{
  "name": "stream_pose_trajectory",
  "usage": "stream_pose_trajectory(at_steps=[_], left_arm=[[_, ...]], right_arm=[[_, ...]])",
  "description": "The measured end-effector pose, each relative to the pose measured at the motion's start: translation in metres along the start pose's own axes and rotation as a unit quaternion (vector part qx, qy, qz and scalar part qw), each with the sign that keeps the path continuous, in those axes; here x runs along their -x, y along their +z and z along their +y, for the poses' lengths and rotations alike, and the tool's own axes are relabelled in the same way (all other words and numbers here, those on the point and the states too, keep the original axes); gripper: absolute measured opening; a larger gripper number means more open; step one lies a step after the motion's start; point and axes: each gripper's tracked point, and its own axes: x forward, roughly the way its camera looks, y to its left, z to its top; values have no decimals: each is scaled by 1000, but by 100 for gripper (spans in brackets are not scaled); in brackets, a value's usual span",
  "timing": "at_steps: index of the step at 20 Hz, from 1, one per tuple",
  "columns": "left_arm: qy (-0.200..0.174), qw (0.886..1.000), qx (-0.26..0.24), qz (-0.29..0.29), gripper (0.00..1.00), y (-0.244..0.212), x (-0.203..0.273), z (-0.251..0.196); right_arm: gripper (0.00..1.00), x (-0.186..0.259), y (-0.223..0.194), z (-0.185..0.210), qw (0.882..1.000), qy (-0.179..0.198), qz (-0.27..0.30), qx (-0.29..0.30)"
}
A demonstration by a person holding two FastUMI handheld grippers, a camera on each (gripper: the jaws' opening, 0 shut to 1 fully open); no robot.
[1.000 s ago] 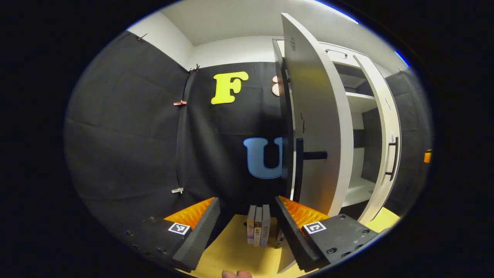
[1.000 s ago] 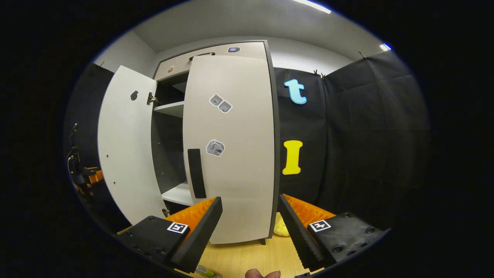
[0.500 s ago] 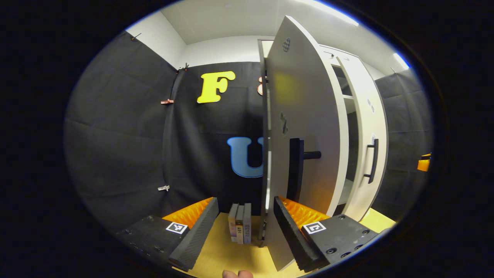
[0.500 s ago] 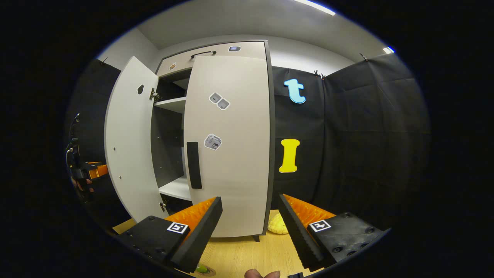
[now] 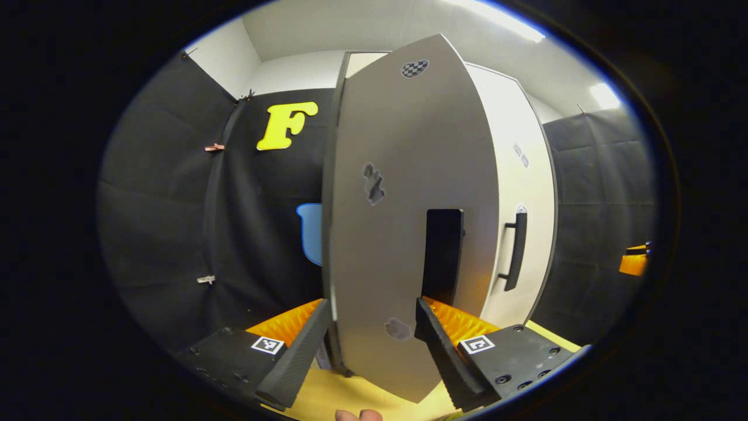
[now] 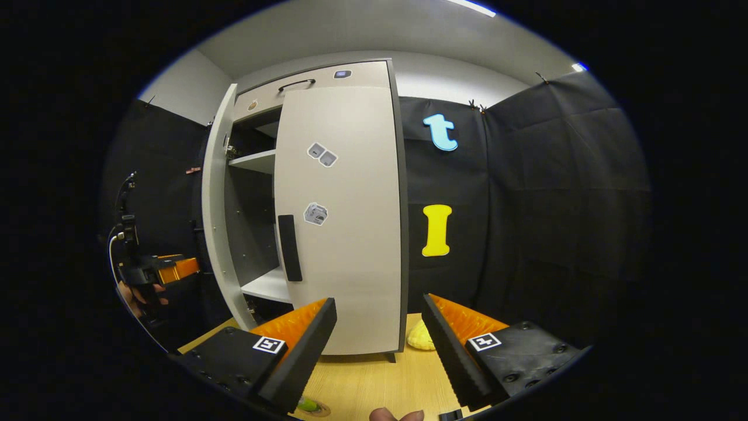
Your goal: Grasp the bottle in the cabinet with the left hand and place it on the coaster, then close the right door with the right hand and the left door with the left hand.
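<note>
Half-hidden shelves [image 6: 257,161] behind left door [image 5: 403,222], bottle [image 6: 305,403] cut off

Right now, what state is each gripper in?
Left gripper: open, holding nothing, the left door right in front of it.
Right gripper: open, empty, back from the right door.

The left door [image 5: 403,193] is standing close in front of the left hand-held gripper [image 5: 368,342], its face turned toward the camera and partly swung toward the cabinet. The fingers [image 5: 435,345] are spread wide with the door's lower edge lying between them, nothing pinched. A dark handle [image 5: 442,254] is sitting on the door just above the right finger. Beyond it, the right door [image 5: 517,193] is showing its own handle [image 5: 515,251]. The yellow table [image 5: 345,394] is lying beneath.
</note>
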Motion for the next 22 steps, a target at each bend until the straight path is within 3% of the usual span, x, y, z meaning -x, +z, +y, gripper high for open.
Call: stream_pose_trajectory(at_steps=[4, 9, 15, 22], left_arm=[[15, 1000, 7, 2, 96, -3, -22, -25], [27, 1000, 3, 0, 91, -6, -35, -40], [37, 999, 3, -1, 94, -7, -46, -48], [40, 999, -25, 0, 92, -9, -26, -45]], right_arm=[[98, 2, 0, -10, 1000, -2, 1, -1], [98, -4, -3, -22, 1000, -2, 5, 1], [98, -9, -4, -24, 1000, 6, 7, 2], [98, -11, 2, -16, 1000, 7, -6, 10]])
